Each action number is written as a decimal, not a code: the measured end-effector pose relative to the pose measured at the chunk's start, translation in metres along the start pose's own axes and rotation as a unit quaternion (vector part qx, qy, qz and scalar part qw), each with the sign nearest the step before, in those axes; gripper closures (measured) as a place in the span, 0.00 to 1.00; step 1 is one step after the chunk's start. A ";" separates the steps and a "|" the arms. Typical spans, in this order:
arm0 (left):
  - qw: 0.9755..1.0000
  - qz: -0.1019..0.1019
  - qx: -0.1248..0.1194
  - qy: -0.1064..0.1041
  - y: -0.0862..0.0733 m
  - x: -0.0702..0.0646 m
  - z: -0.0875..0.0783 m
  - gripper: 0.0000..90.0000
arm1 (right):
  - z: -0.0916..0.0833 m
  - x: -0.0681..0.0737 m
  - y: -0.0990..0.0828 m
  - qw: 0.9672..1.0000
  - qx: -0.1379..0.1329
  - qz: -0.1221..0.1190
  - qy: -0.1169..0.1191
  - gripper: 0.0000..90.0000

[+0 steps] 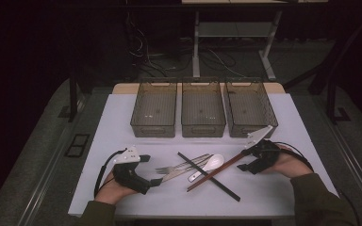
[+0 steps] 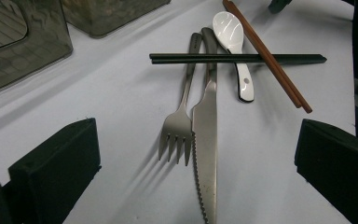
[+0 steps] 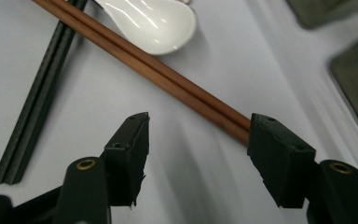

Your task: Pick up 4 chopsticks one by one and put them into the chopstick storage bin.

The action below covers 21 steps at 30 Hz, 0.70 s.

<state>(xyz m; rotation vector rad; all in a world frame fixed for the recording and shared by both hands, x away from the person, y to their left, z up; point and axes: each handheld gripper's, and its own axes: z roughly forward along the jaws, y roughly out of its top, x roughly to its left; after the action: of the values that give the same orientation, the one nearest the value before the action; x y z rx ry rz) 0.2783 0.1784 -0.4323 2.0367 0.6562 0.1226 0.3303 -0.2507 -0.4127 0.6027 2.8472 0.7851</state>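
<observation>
A pile of cutlery lies on the white table [image 1: 122,127]: a fork [image 2: 179,126], a serrated knife [image 2: 206,140], a white spoon [image 2: 230,32], black chopsticks [image 2: 237,59] and brown chopsticks [image 3: 154,70] crossed over them. My left gripper [image 1: 151,170] rests left of the pile, open, with the fork tines and knife blade lying ahead between its jaws. My right gripper [image 3: 198,158] is open at the right end of the brown chopsticks [image 1: 217,173]. That end lies just beyond its right fingertip, and the pads do not press on it.
Three grey see-through bins [image 1: 153,129] [image 1: 203,129] [image 1: 250,131] stand in a row at the back of the table. Bare tabletop lies between bins and cutlery. Beyond the table are a desk frame and floor cables.
</observation>
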 end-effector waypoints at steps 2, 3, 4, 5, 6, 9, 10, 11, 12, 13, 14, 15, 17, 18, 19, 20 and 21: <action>1.000 0.000 0.000 0.000 0.000 0.000 0.000 0.00 | 0.003 -0.001 0.005 1.000 0.008 -0.014 0.002 0.42; 1.000 0.000 -0.001 0.001 0.000 0.000 -0.001 0.00 | 0.006 0.000 0.009 1.000 0.011 -0.018 0.003 0.42; 1.000 0.002 -0.002 0.000 0.000 0.000 -0.001 0.00 | 0.009 -0.001 0.013 0.999 0.019 -0.029 0.002 0.42; 1.000 0.002 -0.002 0.001 0.000 0.000 -0.001 0.00 | 0.011 -0.002 0.016 0.999 0.023 -0.036 0.004 0.42; 1.000 0.001 -0.003 0.000 0.000 0.000 -0.001 0.00 | 0.017 -0.003 0.022 0.998 0.032 -0.046 0.010 0.42; 1.000 0.002 -0.003 0.001 0.000 0.000 -0.001 0.00 | 0.022 -0.003 0.027 0.997 0.041 -0.056 0.015 0.42; 1.000 0.001 -0.003 0.001 0.000 0.000 -0.001 0.00 | 0.024 -0.003 0.029 0.997 0.047 -0.061 0.016 0.42; 1.000 0.001 -0.003 0.001 0.000 0.000 -0.001 0.00 | 0.027 -0.002 0.031 0.997 0.052 -0.062 0.016 0.42; 1.000 0.001 -0.003 0.001 0.000 0.000 -0.001 0.00 | 0.030 -0.001 0.033 0.995 0.060 -0.072 0.019 0.42; 1.000 0.001 -0.003 0.001 0.000 0.000 -0.001 0.00 | 0.030 -0.001 0.033 0.995 0.060 -0.072 0.019 0.42; 1.000 0.001 -0.003 0.001 0.000 0.000 -0.001 0.00 | 0.033 -0.001 0.035 0.994 0.067 -0.080 0.021 0.42; 1.000 0.001 -0.003 0.000 0.000 0.000 -0.001 0.00 | 0.033 -0.001 0.035 0.994 0.067 -0.080 0.021 0.42; 1.000 0.001 -0.003 0.001 0.000 0.000 -0.001 0.00 | 0.035 -0.001 0.035 0.994 0.071 -0.085 0.022 0.44; 1.000 0.002 -0.002 0.001 0.000 0.000 -0.001 0.00 | 0.036 0.000 0.035 0.993 0.072 -0.085 0.024 0.45; 1.000 0.001 -0.003 0.000 0.000 0.000 -0.001 0.00 | 0.037 0.000 0.035 0.993 0.074 -0.088 0.024 0.45; 1.000 0.001 -0.003 0.000 0.000 0.000 -0.001 0.00 | 0.037 -0.001 0.035 0.993 0.074 -0.089 0.027 0.47; 1.000 0.001 -0.003 0.000 0.000 0.000 -0.001 0.00 | 0.037 -0.001 0.035 0.993 0.074 -0.089 0.027 0.47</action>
<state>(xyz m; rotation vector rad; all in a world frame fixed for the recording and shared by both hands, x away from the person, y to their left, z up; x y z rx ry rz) 0.2779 0.1791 -0.4316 2.0314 0.6542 0.1262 0.3511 -0.2062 -0.4264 0.3414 2.9757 0.5746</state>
